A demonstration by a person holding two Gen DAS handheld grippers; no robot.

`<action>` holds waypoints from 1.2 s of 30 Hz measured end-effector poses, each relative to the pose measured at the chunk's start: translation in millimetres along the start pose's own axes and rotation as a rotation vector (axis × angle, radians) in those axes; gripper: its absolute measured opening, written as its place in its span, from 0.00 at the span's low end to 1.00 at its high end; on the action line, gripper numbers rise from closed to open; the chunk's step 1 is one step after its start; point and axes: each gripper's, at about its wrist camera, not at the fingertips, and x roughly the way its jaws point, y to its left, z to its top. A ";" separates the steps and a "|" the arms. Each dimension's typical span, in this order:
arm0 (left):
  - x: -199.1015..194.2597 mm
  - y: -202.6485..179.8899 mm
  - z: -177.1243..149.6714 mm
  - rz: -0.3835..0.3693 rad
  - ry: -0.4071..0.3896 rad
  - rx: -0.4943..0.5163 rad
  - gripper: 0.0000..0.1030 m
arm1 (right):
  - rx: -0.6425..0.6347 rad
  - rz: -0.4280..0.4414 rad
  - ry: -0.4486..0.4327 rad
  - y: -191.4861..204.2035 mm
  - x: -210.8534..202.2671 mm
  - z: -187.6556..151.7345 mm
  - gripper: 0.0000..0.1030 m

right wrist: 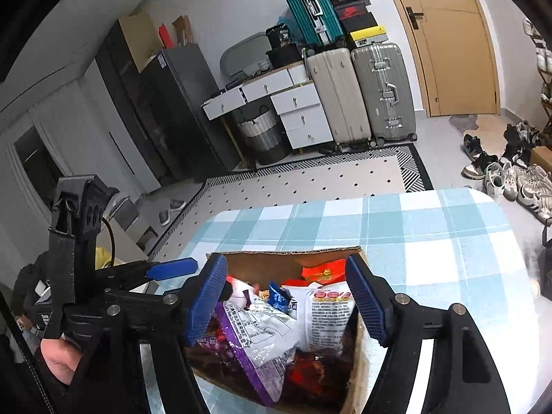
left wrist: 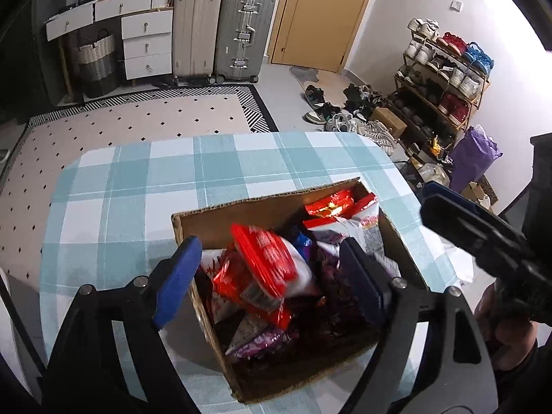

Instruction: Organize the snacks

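A cardboard box [left wrist: 234,214] full of snack packets stands on the blue-checked table [left wrist: 138,186]. My left gripper [left wrist: 272,276] is open above the box, its blue pads either side of a red and white packet [left wrist: 269,258] that looks blurred and loose. My right gripper [right wrist: 286,300] is open over the same box [right wrist: 293,257], above a white and purple packet [right wrist: 262,331]. The right gripper also shows in the left wrist view [left wrist: 483,234], and the left gripper in the right wrist view [right wrist: 169,270].
Red packets [left wrist: 331,205] lie at the box's far end. Beyond the table are a patterned rug [left wrist: 138,117], two suitcases [left wrist: 224,31], white drawers [left wrist: 146,41], a door [left wrist: 317,13], and a shoe rack [left wrist: 445,79] with shoes on the floor.
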 end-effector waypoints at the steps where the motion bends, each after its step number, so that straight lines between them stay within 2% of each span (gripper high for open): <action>1: -3.0 -0.1 -1.1 0.003 -0.006 -0.001 0.78 | 0.001 0.001 -0.004 0.0 -3.9 -0.5 0.71; 9: -39.7 -8.9 -13.4 0.033 -0.062 0.007 0.78 | -0.027 -0.006 -0.051 12.6 -42.6 -4.9 0.72; 13: -63.5 -17.1 -21.1 0.054 -0.102 0.014 0.78 | -0.058 -0.009 -0.086 24.2 -65.9 -10.8 0.77; 16: -83.0 -23.6 -27.7 0.070 -0.127 0.021 0.79 | -0.087 -0.027 -0.105 30.8 -80.7 -16.6 0.77; 21: -114.0 -34.1 -40.4 0.098 -0.181 0.022 0.84 | -0.086 -0.038 -0.136 36.9 -109.7 -29.6 0.78; 25: -136.8 -39.3 -54.9 0.079 -0.226 -0.002 0.87 | -0.088 -0.062 -0.184 42.2 -133.7 -43.2 0.83; 30: -158.5 -44.6 -74.6 0.109 -0.286 -0.013 0.99 | -0.093 -0.091 -0.256 47.7 -165.8 -62.7 0.87; 36: -174.6 -48.3 -100.0 0.158 -0.356 0.008 0.99 | -0.071 -0.153 -0.333 44.1 -192.1 -85.9 0.91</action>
